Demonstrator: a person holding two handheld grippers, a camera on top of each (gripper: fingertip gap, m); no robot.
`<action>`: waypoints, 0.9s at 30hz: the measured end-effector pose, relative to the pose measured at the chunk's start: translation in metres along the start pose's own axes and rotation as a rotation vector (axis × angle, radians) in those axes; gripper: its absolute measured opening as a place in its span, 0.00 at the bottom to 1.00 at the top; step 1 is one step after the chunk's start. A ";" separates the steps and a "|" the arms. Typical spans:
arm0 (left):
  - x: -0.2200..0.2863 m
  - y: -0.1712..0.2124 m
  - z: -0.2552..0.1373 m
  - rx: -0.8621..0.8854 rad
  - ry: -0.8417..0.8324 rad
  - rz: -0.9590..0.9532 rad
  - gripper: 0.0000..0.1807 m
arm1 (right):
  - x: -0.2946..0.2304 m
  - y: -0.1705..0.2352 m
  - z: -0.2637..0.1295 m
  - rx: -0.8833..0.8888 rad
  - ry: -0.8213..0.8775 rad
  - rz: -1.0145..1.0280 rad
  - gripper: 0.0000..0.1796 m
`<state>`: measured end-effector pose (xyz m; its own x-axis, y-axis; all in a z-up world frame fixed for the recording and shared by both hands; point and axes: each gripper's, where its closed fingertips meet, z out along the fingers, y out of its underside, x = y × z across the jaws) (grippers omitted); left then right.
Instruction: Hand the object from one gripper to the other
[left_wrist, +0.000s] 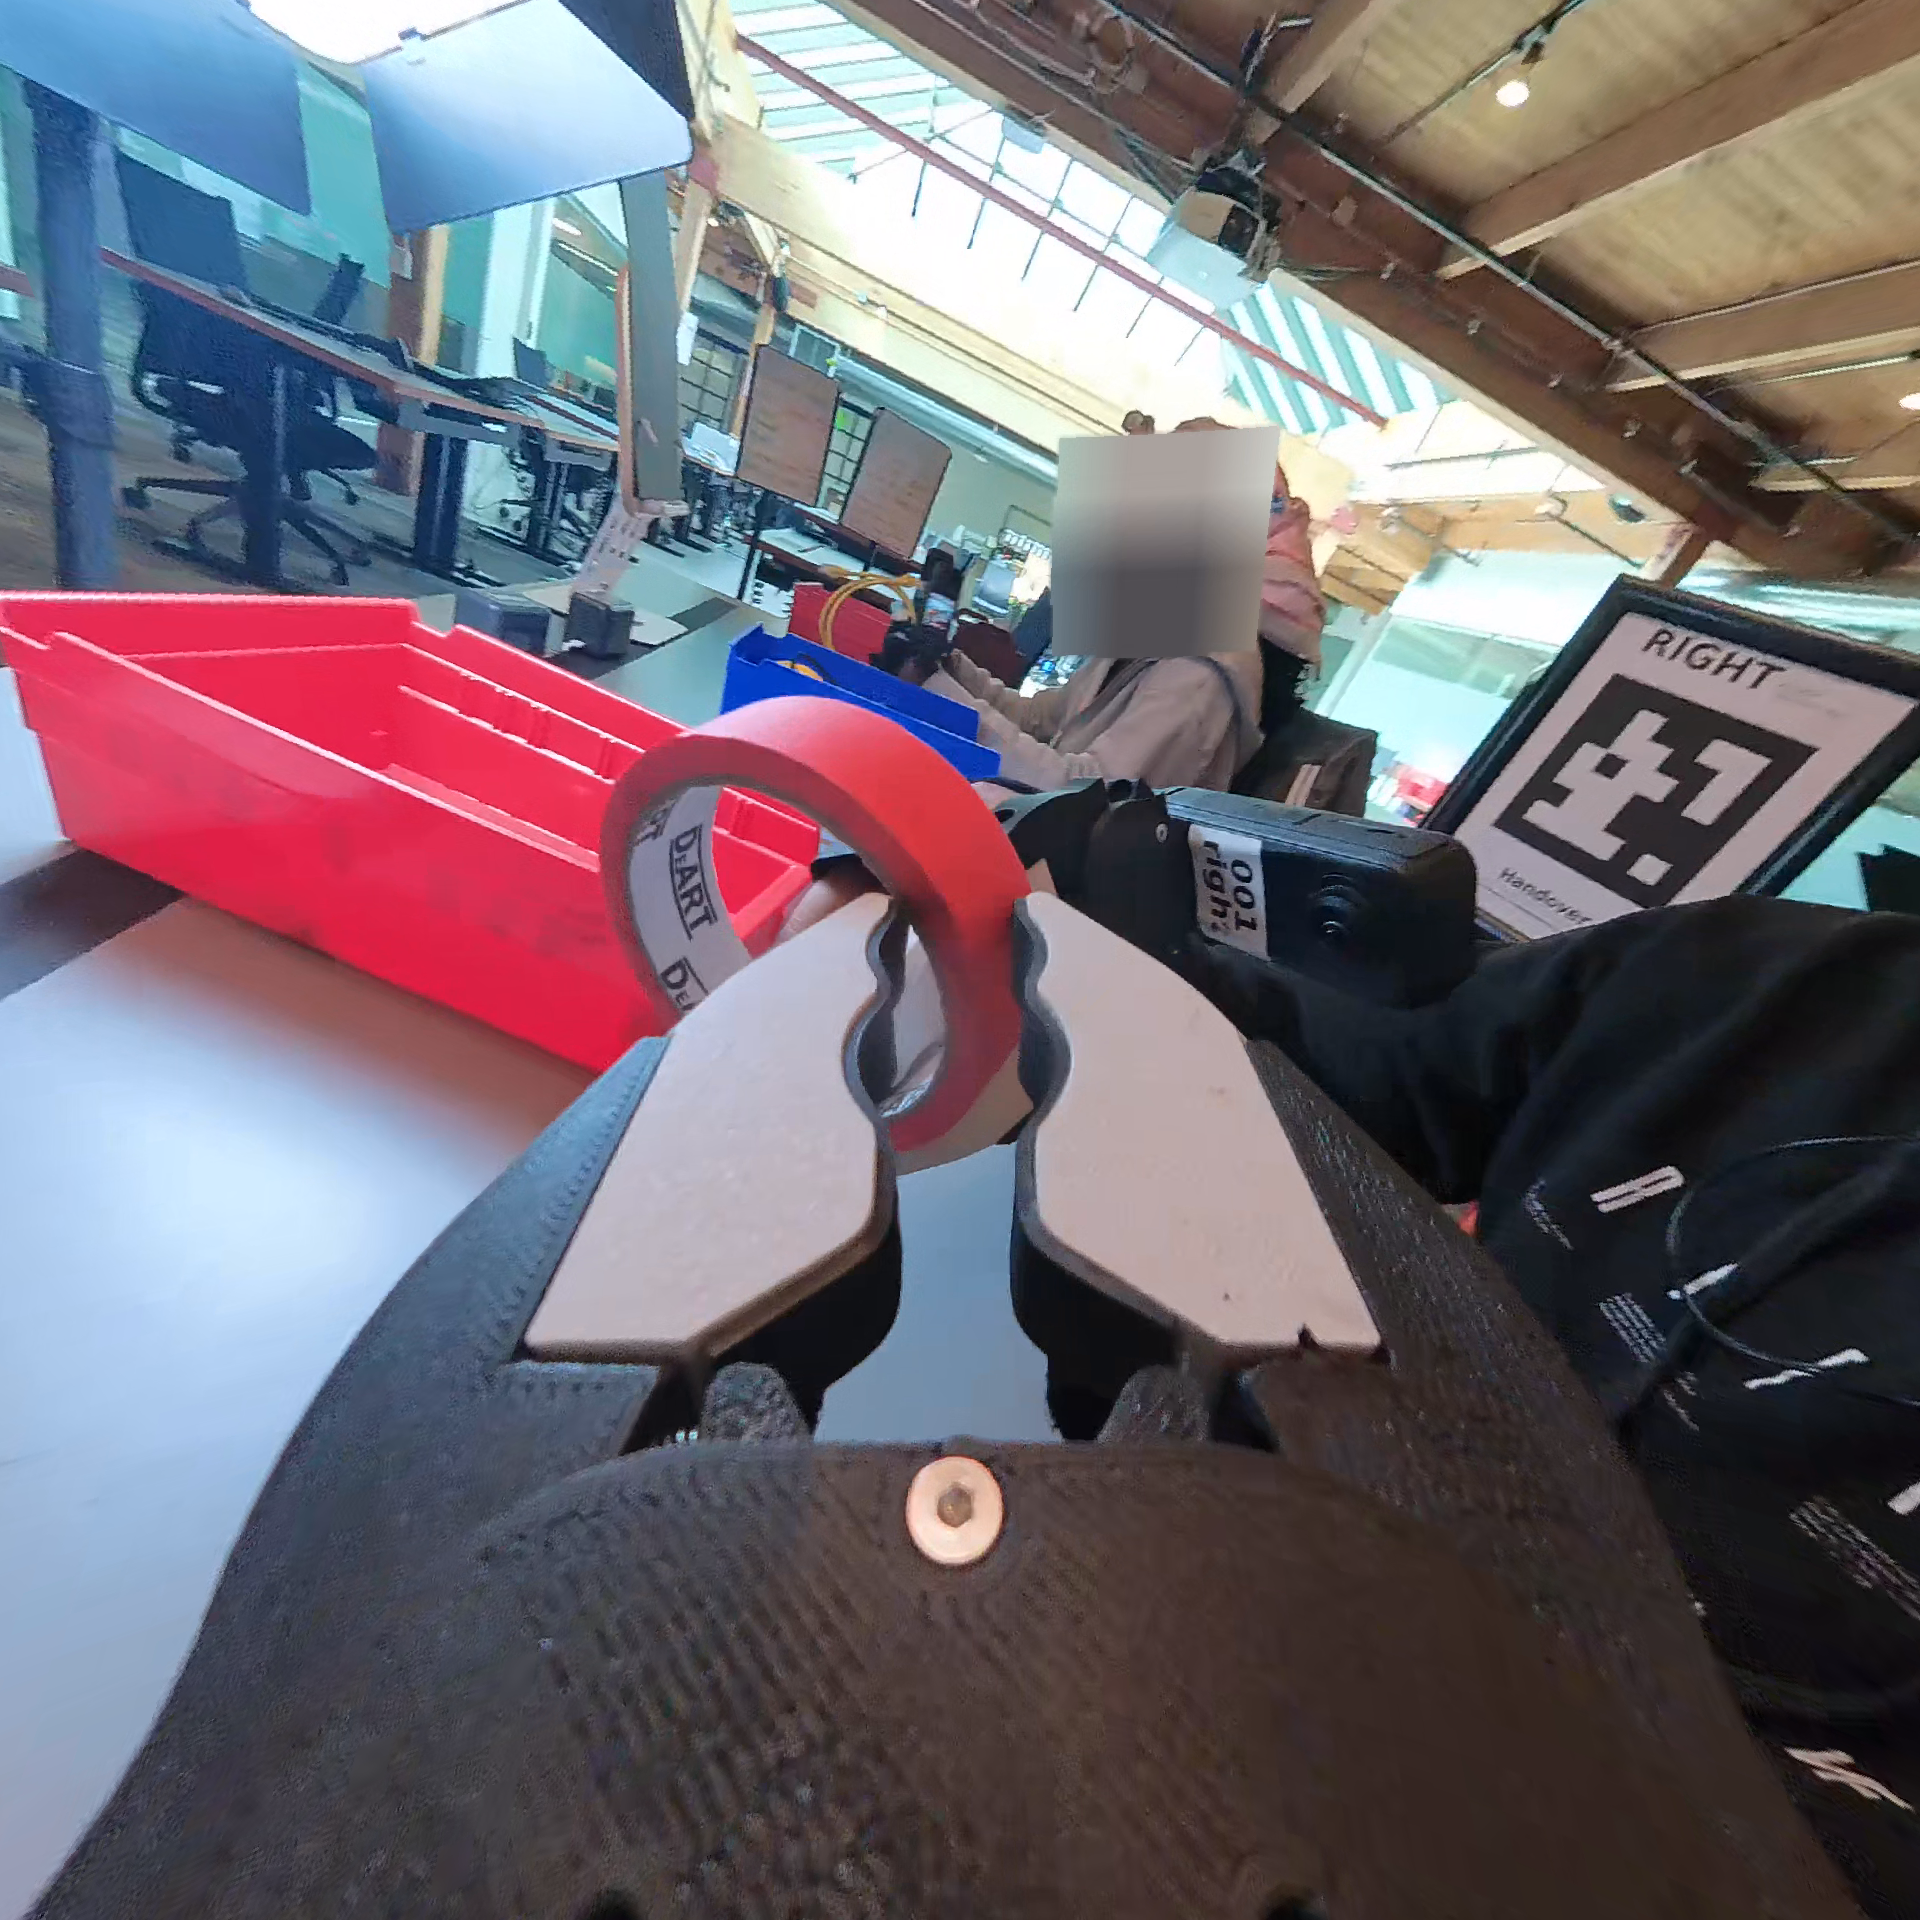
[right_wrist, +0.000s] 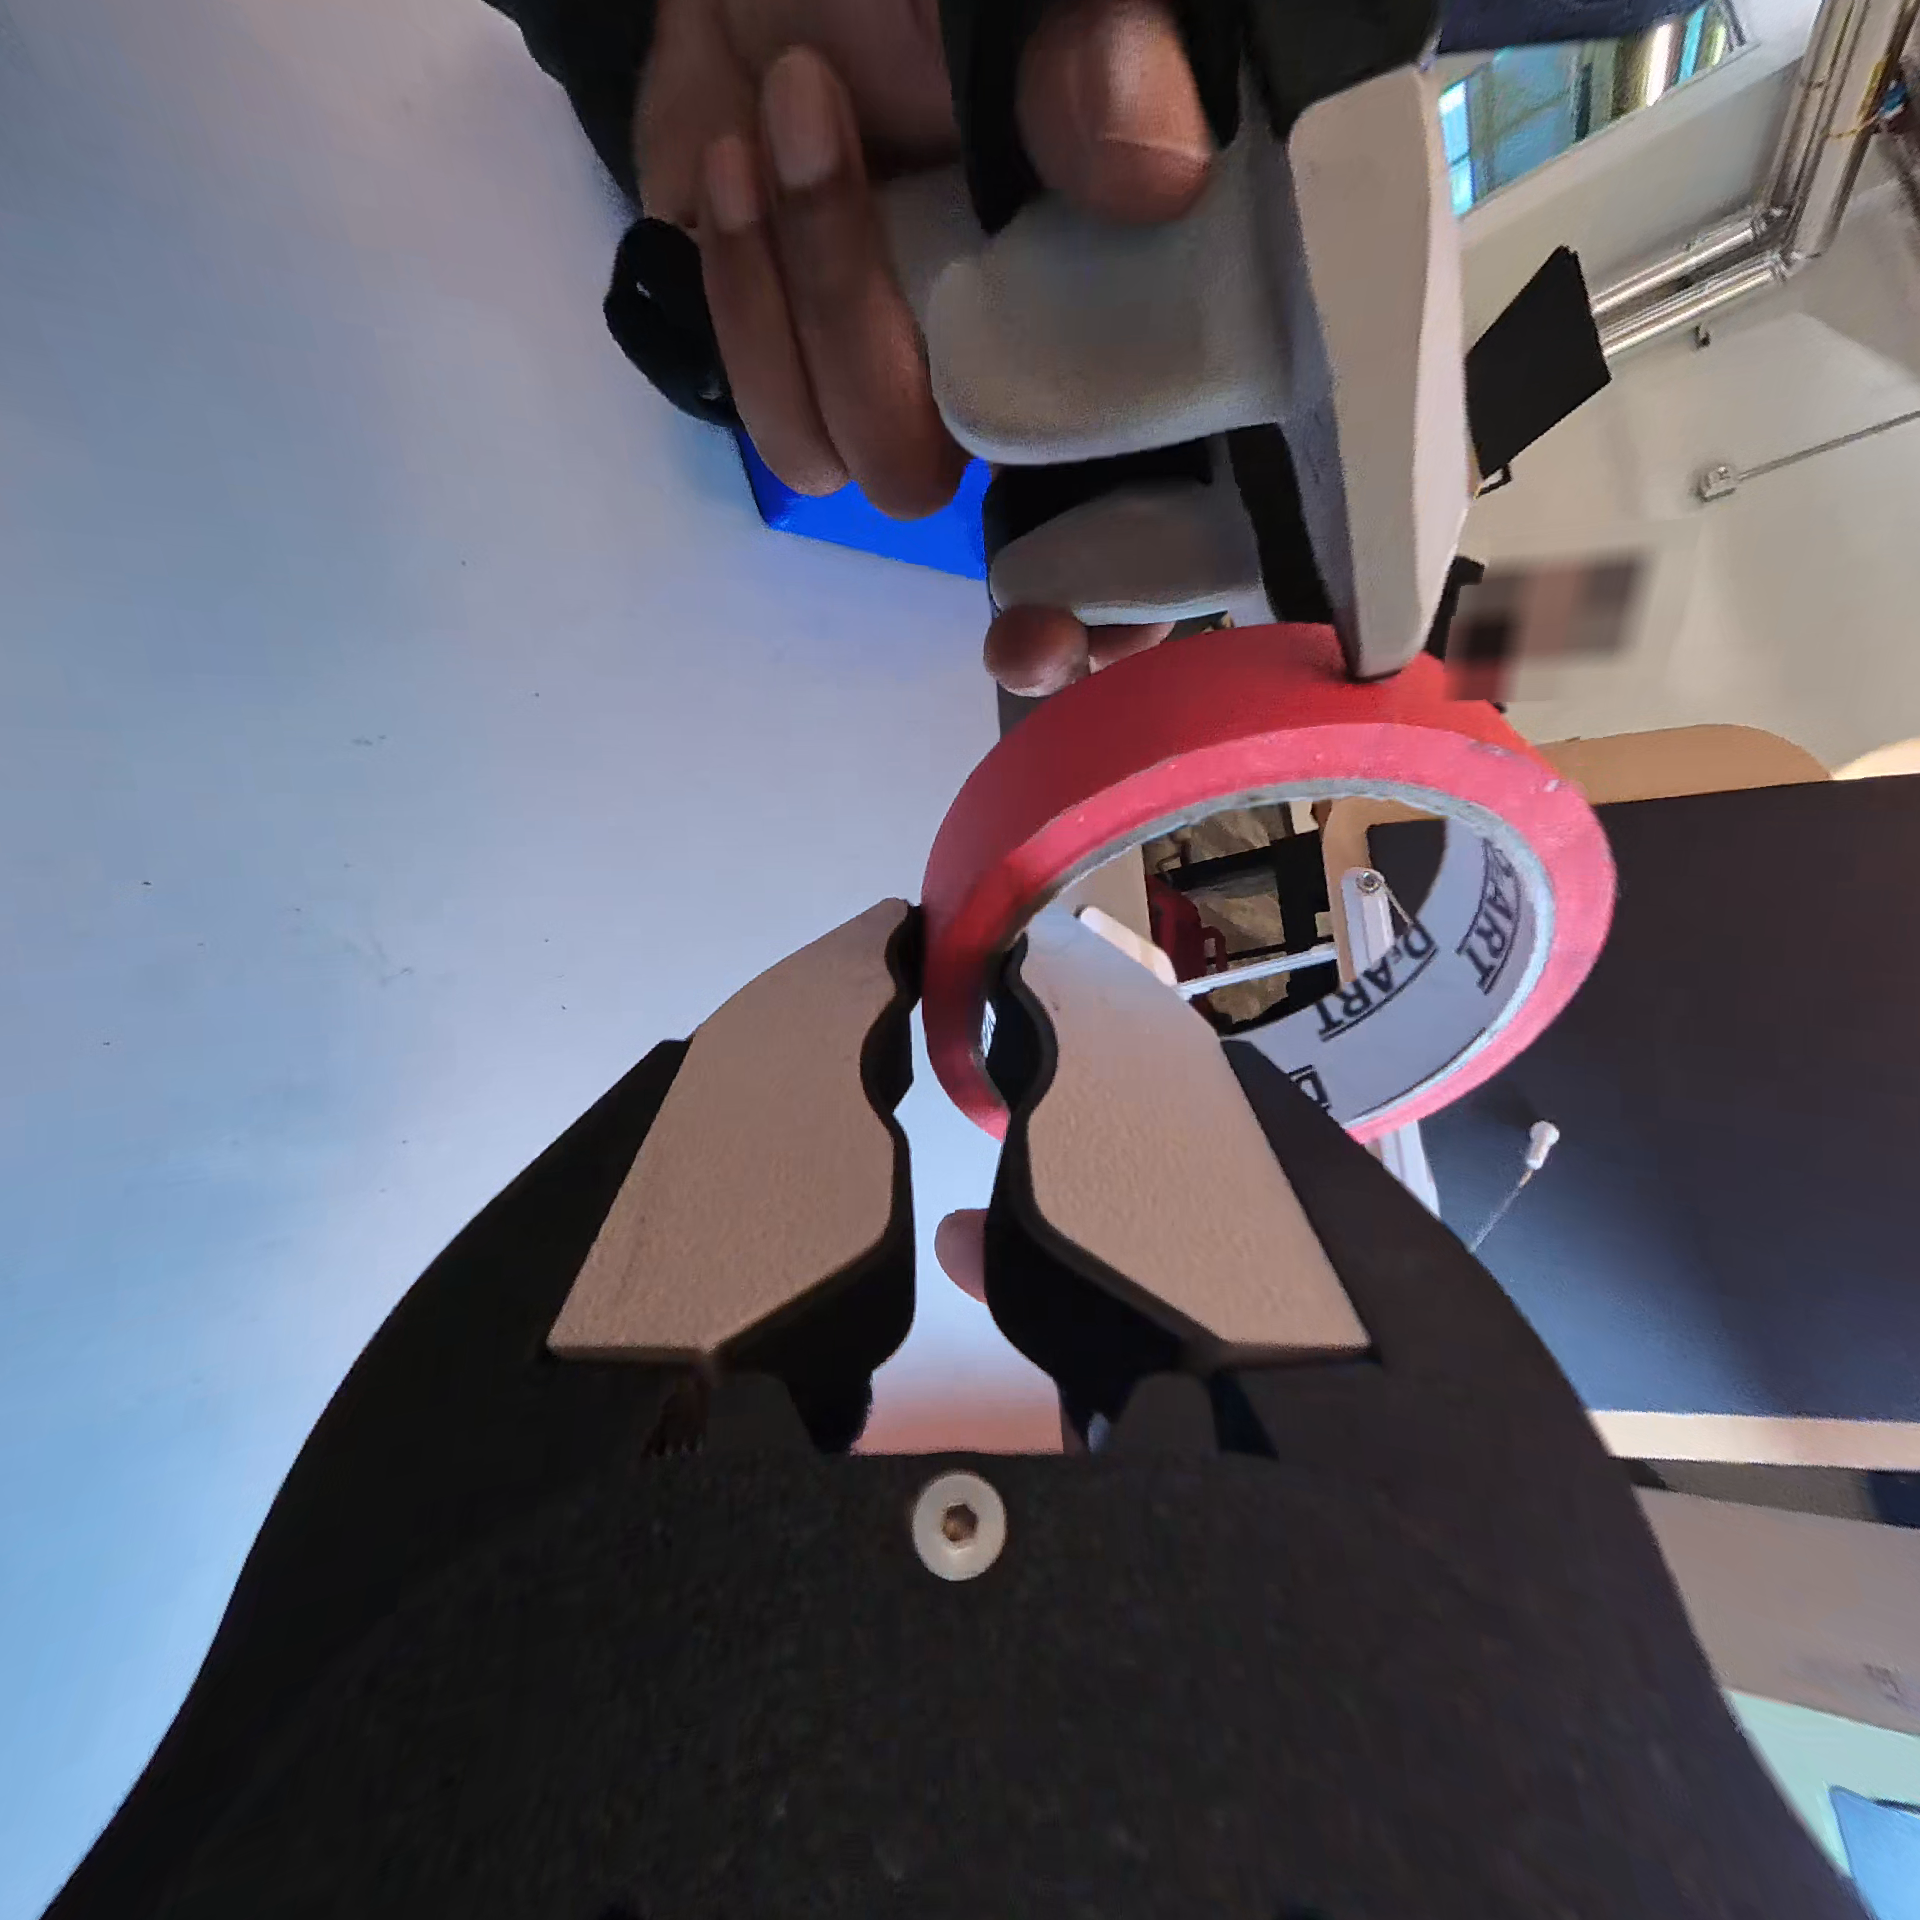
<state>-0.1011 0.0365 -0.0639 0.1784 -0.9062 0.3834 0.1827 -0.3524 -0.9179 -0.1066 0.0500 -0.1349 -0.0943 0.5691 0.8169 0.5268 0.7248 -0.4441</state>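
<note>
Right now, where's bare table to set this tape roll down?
Bare grey tabletop lies left of the left gripper, in front of the red bin. The red bin's inside looks empty too. It is crowded right, where the right gripper and a black sleeve meet the tape roll.

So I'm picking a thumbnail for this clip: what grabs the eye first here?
The red tape roll, held in mid-air and pinched on its band by both grippers at once: the left gripper near the centre of its view, the right gripper likewise. Next, the big red bin on the table to the left of the roll in the left wrist view.
</note>
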 end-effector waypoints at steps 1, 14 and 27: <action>-0.001 0.001 0.000 -0.005 -0.006 0.004 0.10 | 0.000 0.002 0.000 -0.009 -0.001 0.005 0.06; -0.012 0.017 0.000 -0.120 -0.131 0.310 0.07 | -0.001 0.000 -0.010 0.078 -0.137 0.270 0.14; 0.012 0.024 -0.002 -0.126 -0.044 0.607 0.07 | 0.026 -0.047 -0.040 0.510 -0.446 0.976 0.19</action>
<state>-0.0966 0.0161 -0.0817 0.2546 -0.9441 -0.2094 -0.0792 0.1954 -0.9775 -0.1003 0.0151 -0.0780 -0.1789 0.9783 -0.1042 0.1514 -0.0773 -0.9854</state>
